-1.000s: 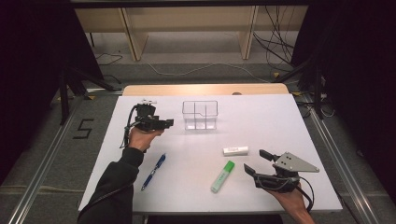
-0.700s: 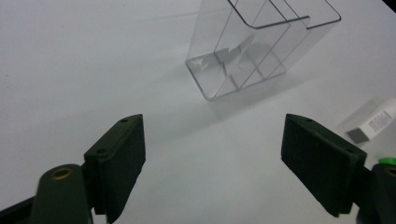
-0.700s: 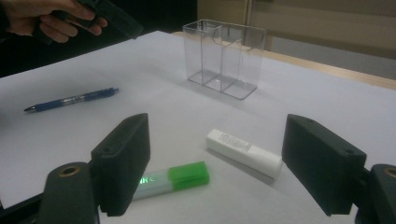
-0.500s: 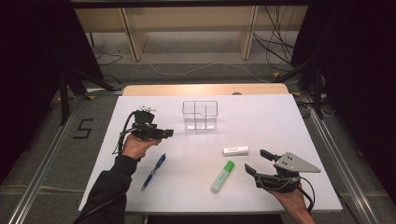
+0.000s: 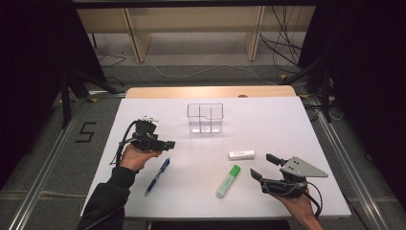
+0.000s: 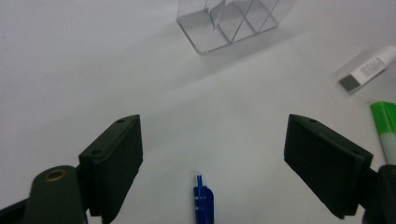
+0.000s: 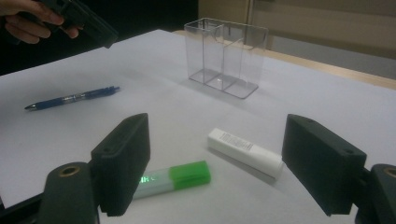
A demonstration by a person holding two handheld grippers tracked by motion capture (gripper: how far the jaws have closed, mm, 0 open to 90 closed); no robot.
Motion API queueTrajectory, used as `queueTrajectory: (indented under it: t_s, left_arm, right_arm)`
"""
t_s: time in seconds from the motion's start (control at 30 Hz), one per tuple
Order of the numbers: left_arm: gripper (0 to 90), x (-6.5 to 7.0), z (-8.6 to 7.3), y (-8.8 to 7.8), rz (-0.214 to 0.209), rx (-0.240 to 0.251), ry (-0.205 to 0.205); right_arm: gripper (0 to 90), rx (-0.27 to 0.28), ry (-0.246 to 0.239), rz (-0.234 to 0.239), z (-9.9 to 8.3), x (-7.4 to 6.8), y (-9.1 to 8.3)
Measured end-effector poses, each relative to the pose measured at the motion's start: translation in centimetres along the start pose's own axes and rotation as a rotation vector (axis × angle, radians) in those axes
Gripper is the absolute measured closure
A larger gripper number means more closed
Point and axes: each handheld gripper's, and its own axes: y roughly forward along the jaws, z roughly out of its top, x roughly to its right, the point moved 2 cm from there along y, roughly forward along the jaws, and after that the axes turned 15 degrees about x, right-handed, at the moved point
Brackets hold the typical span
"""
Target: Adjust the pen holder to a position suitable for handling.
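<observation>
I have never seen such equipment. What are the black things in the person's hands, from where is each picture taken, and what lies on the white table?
There is no robot here: a person holds a hand tool with a two-jaw claw in each hand. The high view looks down from above; the left claw is at its left, the right claw at its right. The other two pictures come from small cameras riding on each claw, so the black jaws rise from the bottom. On the table lie a blue pen, a green highlighter and a small white tube, and a clear divided organizer stands farther back. Both claws are open and hold nothing; the left jaws have just been opening above the pen's end.
</observation>
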Motion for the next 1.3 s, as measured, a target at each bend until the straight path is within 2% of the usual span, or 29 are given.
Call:
queueTrajectory:
  t_s: [0.2,0.33,0.47,0.87,0.9,1.03,1.3]
  left_arm:
    - [19.3,0.2,-0.3,-0.7,-0.003,-0.012,0.012]
    - [19.4,0.4,-0.7,-1.0,-0.003,-0.044,0.019]
    - [19.6,0.8,-1.4,-1.1,-0.009,-0.09,0.033]
    - [20.4,1.8,-4.0,-1.6,-0.017,-0.156,0.086]
    - [21.0,1.8,-4.2,-1.7,-0.005,-0.145,0.084]
    - [22.0,1.8,-4.6,-2.0,-0.003,-0.142,0.079]
    - [23.6,1.9,-5.4,-2.0,0.014,-0.191,0.093]
  right_arm:
    - [24.4,0.001,0.001,0.001,0.0,0.0,0.0]
    - [24.4,0.0,-0.001,0.0,0.0,0.0,0.0]
    - [24.4,0.004,-0.001,-0.001,0.0,0.0,0.0]
    - [24.4,-0.011,-0.006,-0.004,-0.2,0.0,-0.2]
    - [24.4,-0.012,-0.003,-0.002,-0.2,0.0,-0.2]
    - [24.4,-0.02,-0.002,-0.002,-0.3,0.0,-0.1]
    - [24.4,-0.02,-0.004,0.005,-0.3,-0.1,0.0]
